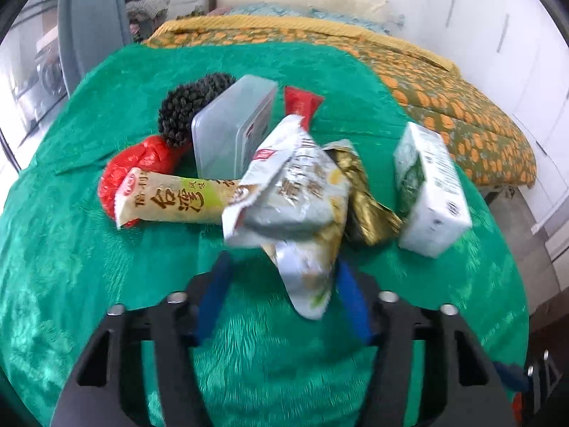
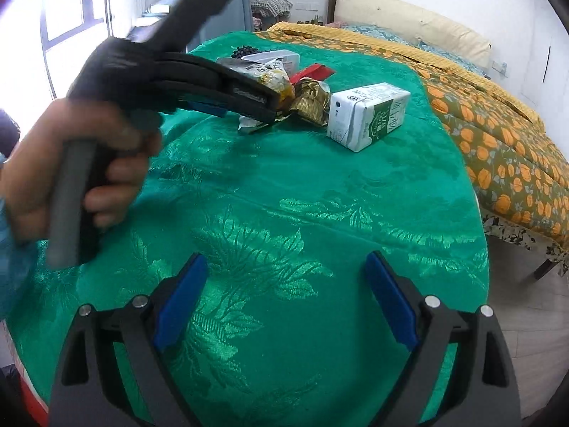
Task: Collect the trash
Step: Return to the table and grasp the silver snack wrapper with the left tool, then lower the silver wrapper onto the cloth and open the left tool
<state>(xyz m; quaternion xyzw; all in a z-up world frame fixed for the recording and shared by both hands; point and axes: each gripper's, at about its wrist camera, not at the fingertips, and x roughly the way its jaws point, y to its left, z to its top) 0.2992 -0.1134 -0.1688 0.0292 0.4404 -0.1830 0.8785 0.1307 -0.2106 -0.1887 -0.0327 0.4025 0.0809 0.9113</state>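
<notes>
The bed (image 2: 498, 135) with the orange flower cover stands behind the milk box, well apart from it; the tabletop (image 2: 284, 195) has a shiny green cloth and carries the milk box and all the trash; the clear plastic box (image 1: 231, 124) leans up on its edge, to the left of the milk box; the milk box (image 1: 430, 188) is white and green and lies on its side on the cloth; the long yellow snack bag (image 1: 174, 201) lies far to the left of the milk box, on top of the red plastic bag (image 1: 142, 163); the black bumpy ball (image 1: 192, 106) sits behind the red bag; the gold wrapper (image 1: 362, 206) is crumpled up just beside the milk box, on its left; the silver snack bag (image 1: 291, 192) is left of the gold wrapper; the left gripper (image 1: 281, 284) has its jaws apart around the bottom of that silver bag, and I cannot tell if they squeeze it; the right gripper (image 2: 284, 295) is in front of the milk box, well apart from it, jaws wide apart over bare cloth.
</notes>
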